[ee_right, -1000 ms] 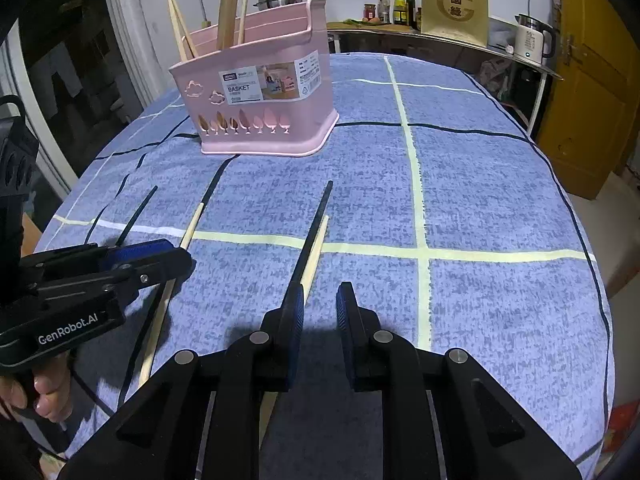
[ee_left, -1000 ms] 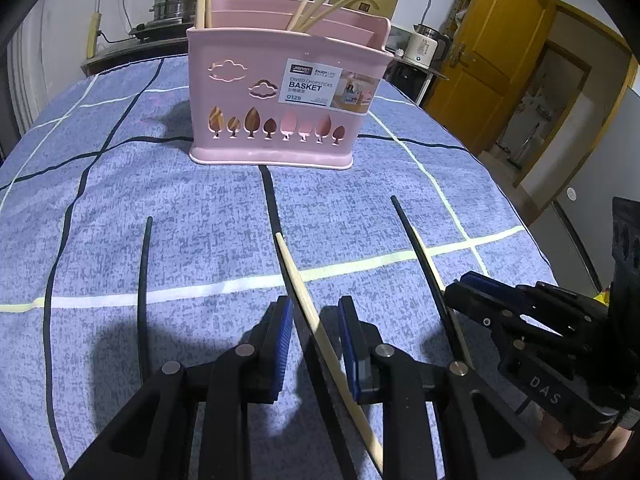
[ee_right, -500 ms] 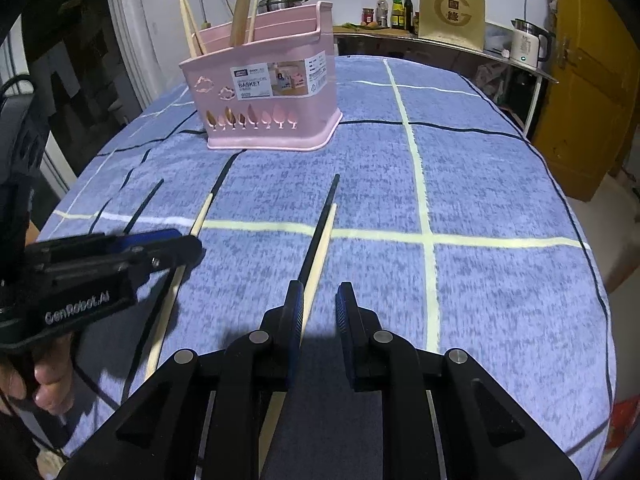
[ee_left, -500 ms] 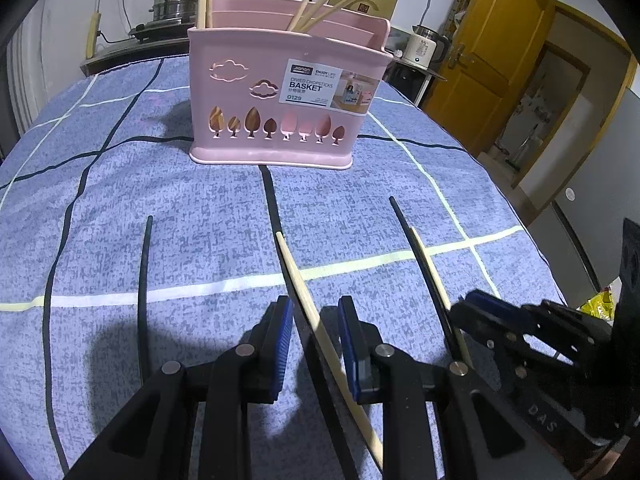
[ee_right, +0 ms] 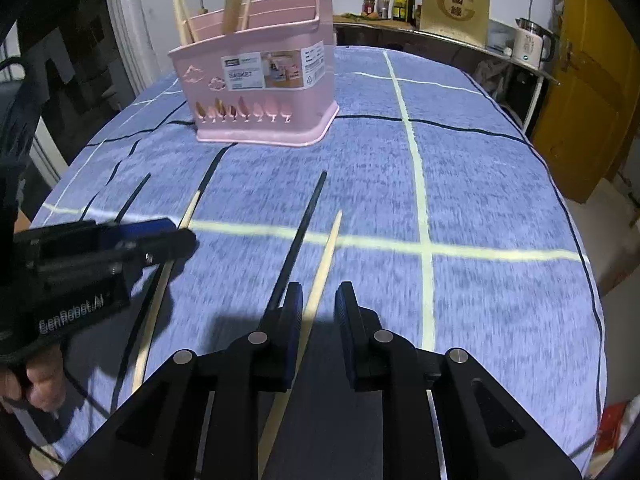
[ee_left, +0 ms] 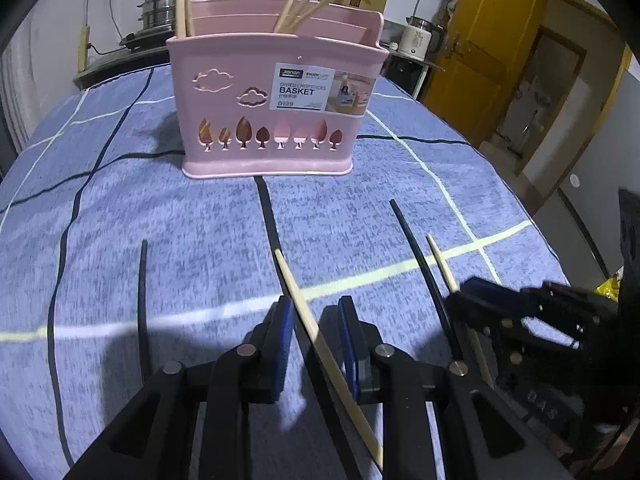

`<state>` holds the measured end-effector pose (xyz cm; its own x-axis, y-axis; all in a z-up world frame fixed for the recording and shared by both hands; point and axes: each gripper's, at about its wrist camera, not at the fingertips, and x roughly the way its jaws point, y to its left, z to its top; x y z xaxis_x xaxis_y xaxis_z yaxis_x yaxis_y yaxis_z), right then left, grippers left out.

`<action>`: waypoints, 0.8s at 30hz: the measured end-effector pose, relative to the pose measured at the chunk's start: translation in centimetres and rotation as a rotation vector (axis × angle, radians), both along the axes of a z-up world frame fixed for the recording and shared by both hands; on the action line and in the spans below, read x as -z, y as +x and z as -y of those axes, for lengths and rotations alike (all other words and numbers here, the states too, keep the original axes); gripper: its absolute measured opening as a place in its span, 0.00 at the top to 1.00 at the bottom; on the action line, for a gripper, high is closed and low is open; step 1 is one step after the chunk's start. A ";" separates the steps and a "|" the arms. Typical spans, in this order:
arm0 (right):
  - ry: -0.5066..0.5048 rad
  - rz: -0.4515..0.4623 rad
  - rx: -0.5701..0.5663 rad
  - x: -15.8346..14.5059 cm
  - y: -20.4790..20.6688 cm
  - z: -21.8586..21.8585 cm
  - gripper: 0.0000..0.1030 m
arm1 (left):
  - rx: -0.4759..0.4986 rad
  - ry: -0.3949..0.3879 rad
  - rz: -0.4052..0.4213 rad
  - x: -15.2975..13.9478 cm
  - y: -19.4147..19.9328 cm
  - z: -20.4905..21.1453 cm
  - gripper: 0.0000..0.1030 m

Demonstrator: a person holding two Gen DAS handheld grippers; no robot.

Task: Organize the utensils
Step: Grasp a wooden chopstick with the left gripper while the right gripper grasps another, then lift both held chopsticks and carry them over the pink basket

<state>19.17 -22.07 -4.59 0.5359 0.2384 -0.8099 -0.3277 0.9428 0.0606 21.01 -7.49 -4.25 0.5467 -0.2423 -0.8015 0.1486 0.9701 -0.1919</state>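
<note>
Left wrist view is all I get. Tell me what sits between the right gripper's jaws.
Observer: A light wooden chopstick runs between the jaws of the right gripper, which stand wider than it.
Operator: Now place the black one beside it.
Observer: The black chopstick lies just outside the jaw on the picture's left, with its near end hidden behind that jaw.
Operator: Report what holds the left gripper.
Observer: A hand grips the handle of the left gripper, at the lower left of the right wrist view.
</note>
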 end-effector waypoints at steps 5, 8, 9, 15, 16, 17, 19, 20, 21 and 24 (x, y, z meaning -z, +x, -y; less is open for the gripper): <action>-0.003 -0.009 0.003 -0.2 1.9 -0.1 0.83 | -0.013 0.008 -0.014 0.1 1.2 -0.3 0.91; -0.013 0.006 0.004 -0.1 2.1 -0.4 0.87 | -0.006 0.026 -0.007 0.1 1.3 -0.1 0.91; -0.015 0.008 0.002 -0.1 2.2 -0.4 0.88 | -0.002 0.037 -0.003 0.2 1.2 0.1 0.91; -0.011 0.001 -0.013 -0.2 3.0 -0.7 0.95 | 0.042 0.073 -0.009 0.1 1.8 1.6 0.94; 0.001 0.001 -0.015 -0.2 3.1 -0.6 0.95 | 0.048 0.062 -0.018 0.0 1.8 1.6 0.95; 0.020 0.005 -0.016 -0.5 3.0 -0.5 0.95 | 0.051 0.051 -0.023 -0.1 1.9 1.6 0.95; 0.041 0.027 -0.014 -1.3 2.7 -0.2 0.95 | 0.053 0.047 -0.012 -0.6 1.8 1.5 0.95; 0.052 0.037 -0.015 -1.7 2.6 -0.1 0.95 | 0.053 0.043 -0.005 -1.0 1.7 1.5 0.95; 0.066 0.051 -0.016 -2.4 2.4 0.1 0.95 | 0.053 0.040 -0.001 -1.3 1.6 1.3 0.95; 0.090 0.090 -0.022 -4.4 2.1 0.3 0.95 | 0.055 0.031 0.039 -3.3 1.3 0.9 0.95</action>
